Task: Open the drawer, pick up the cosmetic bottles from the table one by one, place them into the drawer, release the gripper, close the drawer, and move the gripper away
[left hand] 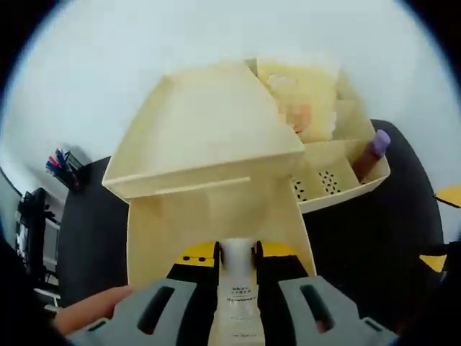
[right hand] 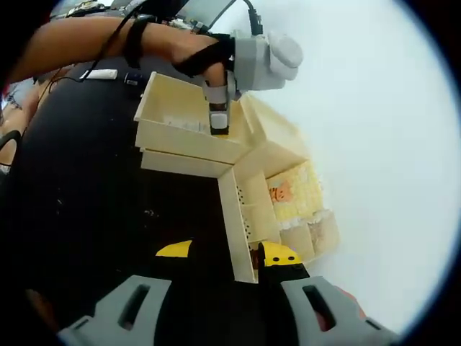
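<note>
Left gripper (left hand: 238, 288) is clamped on a white cosmetic bottle (left hand: 238, 303), hanging right above the open drawer (left hand: 205, 137) of the cream organizer (right hand: 274, 194), lined up for the drop. Right gripper (right hand: 225, 268), jaws apart and empty, waits beside the organizer, out of the way.

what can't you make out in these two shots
- Drawer inside: left gripper view, hidden by its front wall.
- Bottle label: left gripper view, print too small and blurred; its base cut off by the bottom edge.
- Purple-capped tube: left gripper view, lower part hidden by the organizer compartment.
</note>
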`<state>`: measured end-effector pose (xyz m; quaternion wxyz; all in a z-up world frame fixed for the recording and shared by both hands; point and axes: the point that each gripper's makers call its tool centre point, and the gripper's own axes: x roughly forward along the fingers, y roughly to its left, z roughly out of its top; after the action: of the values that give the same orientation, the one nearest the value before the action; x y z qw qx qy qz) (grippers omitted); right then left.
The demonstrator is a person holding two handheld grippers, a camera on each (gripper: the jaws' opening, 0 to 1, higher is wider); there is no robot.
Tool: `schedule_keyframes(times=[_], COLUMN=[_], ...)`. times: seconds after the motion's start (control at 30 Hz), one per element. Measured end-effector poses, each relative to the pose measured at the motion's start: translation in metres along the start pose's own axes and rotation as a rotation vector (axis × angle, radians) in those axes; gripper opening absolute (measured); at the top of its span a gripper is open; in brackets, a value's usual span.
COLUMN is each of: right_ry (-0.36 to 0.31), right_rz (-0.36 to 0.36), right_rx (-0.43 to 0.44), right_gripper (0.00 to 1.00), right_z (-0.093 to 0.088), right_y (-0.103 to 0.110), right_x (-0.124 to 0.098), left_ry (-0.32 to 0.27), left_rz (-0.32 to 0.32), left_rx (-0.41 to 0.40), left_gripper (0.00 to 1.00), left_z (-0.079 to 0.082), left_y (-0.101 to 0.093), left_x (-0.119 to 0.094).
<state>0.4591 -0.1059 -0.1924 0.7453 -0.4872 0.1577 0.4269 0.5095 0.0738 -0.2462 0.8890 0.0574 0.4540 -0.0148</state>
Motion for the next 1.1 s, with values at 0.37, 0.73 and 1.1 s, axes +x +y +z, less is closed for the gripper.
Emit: schedule_keyframes(times=[0.37,0.73,1.1], right_ry=[0.009,0.023,0.024], right_rz=[-0.004,-0.006,-0.011], right_rx=[-0.006,-0.016,-0.017], right_gripper=[0.31,0.31,0.31], right_z=[-0.001,-0.001,-0.002], right_y=[0.001,0.001,0.002], right_x=[-0.002,-0.002,-0.003], left_ry=[-0.214,-0.416,-0.544], left_rz=[-0.039,-0.054,-0.050], left_rx=[-0.023,-0.040,-0.054], left_gripper=[0.14,0.14,0.14], left_z=[0.015,0.033,0.034], left_y=[0.010,0.021,0.035], left_x=[-0.048,-0.102,-0.176])
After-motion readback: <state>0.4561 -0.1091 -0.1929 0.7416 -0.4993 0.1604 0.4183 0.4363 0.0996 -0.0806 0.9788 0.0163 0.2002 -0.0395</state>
